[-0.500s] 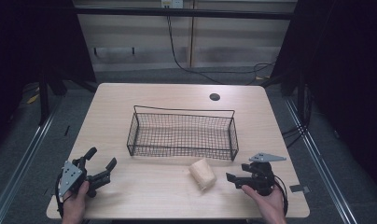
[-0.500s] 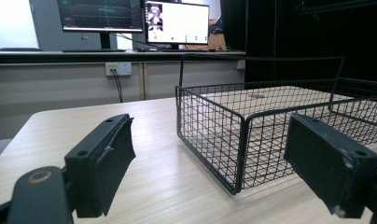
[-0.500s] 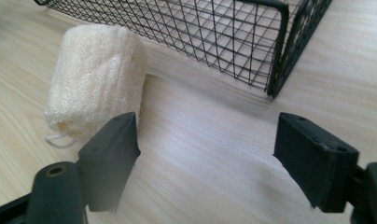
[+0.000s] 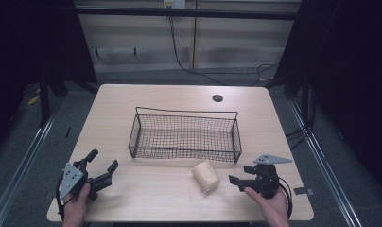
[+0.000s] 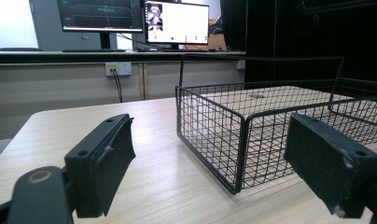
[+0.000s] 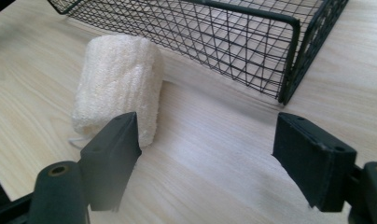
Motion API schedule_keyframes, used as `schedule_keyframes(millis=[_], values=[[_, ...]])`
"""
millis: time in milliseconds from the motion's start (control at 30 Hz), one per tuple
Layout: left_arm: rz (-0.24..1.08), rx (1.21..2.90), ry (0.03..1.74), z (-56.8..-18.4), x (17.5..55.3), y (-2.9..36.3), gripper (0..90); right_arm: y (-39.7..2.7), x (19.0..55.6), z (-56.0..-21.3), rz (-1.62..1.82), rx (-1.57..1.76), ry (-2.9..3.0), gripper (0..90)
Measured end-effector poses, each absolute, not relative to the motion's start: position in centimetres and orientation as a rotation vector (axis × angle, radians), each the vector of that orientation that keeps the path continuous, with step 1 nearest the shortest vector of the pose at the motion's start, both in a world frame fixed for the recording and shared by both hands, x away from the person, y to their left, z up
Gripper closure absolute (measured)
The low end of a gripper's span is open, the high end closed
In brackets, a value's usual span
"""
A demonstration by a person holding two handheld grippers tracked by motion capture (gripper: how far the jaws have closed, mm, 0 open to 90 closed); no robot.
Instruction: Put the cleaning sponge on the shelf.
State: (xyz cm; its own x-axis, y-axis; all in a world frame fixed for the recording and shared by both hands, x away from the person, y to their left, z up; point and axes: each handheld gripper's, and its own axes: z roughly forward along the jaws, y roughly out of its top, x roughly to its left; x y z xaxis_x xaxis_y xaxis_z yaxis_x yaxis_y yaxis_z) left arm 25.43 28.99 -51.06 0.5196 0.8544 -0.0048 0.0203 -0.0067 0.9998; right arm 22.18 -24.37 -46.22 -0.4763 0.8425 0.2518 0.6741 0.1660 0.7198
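A black wire basket (image 4: 184,152) stands in the middle of the wooden table (image 4: 146,101), with nothing inside it. Just in front of its right half lies a cream rolled cloth (image 4: 205,176). My right gripper (image 4: 239,174) is open, low at the front right, a short way to the right of the roll and pointing at it. In the right gripper view the roll (image 6: 119,91) lies ahead of the left jaw, apart from my open gripper (image 6: 210,163), and the basket (image 6: 289,60) is behind. My left gripper (image 4: 103,160) is open at the front left, facing the basket's corner (image 5: 240,140), jaws (image 5: 219,172) wide.
A round cable hole (image 4: 217,98) sits near the table's far edge. A strip of tape (image 4: 303,191) lies at the front right corner. Beyond the table are a wall with a socket (image 5: 117,68) and two monitors (image 5: 177,21).
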Motion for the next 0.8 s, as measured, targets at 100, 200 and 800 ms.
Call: schedule_keyframes(millis=[100,200,800], values=[[0.788,1.435,0.812,-51.1,25.4,29.0,15.5,-24.2,22.2,-45.8,1.215,1.502,2.261,25.4],[0.788,1.436,0.811,-51.1,25.4,29.0,15.5,-24.1,22.2,-45.4,1.191,1.531,2.274,25.6],[0.787,1.435,0.812,-51.1,25.4,29.0,15.5,-22.9,22.7,-43.5,1.123,1.566,2.393,28.4]])
